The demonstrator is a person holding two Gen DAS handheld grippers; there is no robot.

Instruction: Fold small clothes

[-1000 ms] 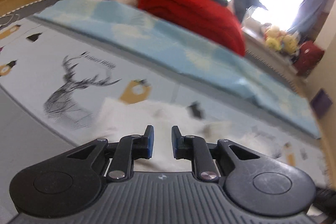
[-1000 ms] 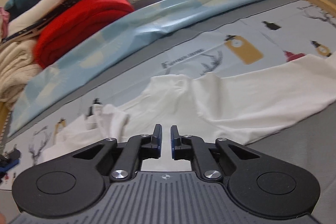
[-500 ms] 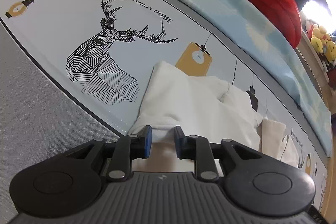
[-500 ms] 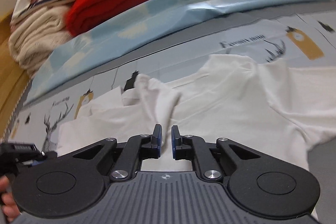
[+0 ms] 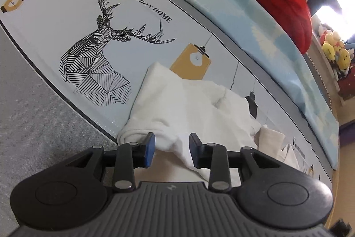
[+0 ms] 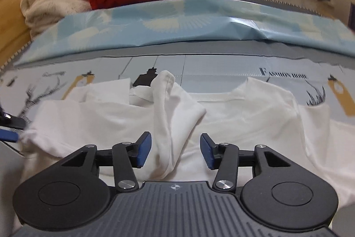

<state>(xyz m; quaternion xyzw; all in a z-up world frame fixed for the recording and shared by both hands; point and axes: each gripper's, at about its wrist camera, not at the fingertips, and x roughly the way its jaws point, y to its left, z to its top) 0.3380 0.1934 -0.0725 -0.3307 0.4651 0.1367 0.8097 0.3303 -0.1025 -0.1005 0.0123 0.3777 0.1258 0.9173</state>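
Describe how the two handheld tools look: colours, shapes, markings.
Both match. The left tool and right tool have black linkage arms with silver pivot pins, blue pads on the fingers, two round black discs, and a ribbed grey body bearing a small emblem. No cables or sleeves show.

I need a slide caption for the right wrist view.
Right gripper opening over a folded sleeve of the white shirt.

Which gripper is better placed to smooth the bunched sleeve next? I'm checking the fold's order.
Right, probably. The right gripper has the bunched sleeve directly between its opening jaws, untouched by the pads. The left gripper straddles the shirt's side edge.
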